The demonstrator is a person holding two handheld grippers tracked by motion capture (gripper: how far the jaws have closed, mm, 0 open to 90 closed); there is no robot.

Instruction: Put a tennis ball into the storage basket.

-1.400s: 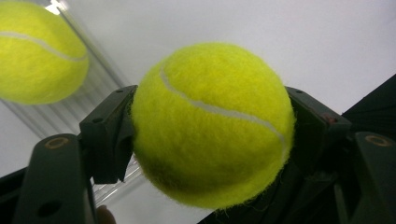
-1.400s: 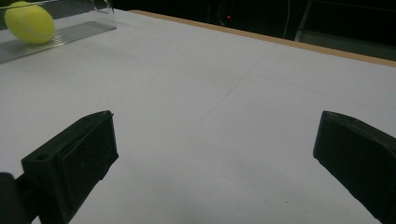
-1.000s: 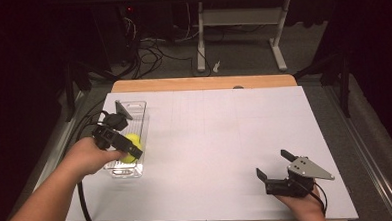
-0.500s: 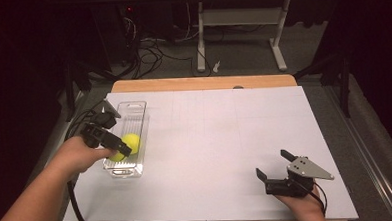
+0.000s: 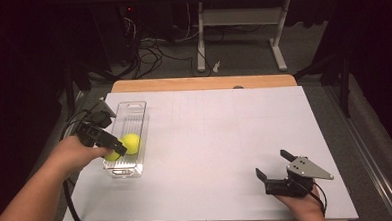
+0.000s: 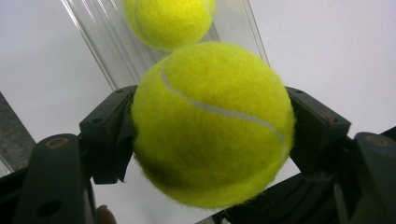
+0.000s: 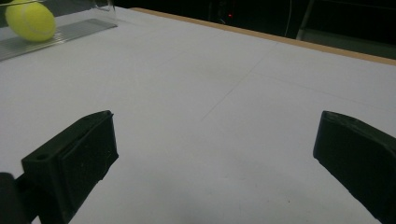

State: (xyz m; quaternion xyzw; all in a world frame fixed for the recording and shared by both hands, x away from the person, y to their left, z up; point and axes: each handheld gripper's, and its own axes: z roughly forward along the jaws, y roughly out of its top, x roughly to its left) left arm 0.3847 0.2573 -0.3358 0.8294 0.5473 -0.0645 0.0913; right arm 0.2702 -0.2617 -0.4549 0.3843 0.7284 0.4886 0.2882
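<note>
A fuzzy yellow tennis ball [image 6: 212, 123] with a curved white seam is clamped between the black jaws of the left gripper [image 5: 114, 149], over the near end of a clear, ribbed plastic tray [image 5: 136, 109] by the worktop's left edge. A second ball [image 5: 132, 143] lies inside the tray. The right gripper [image 5: 272, 168] rests wide open and empty near the front right corner of the smooth white worktop [image 5: 220, 134].

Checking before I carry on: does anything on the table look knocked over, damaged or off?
Nothing stands out. The clear tray sits flat on the table with one tennis ball inside; the left claw grips a second ball cleanly at the tray. The right claw rests open.
</note>
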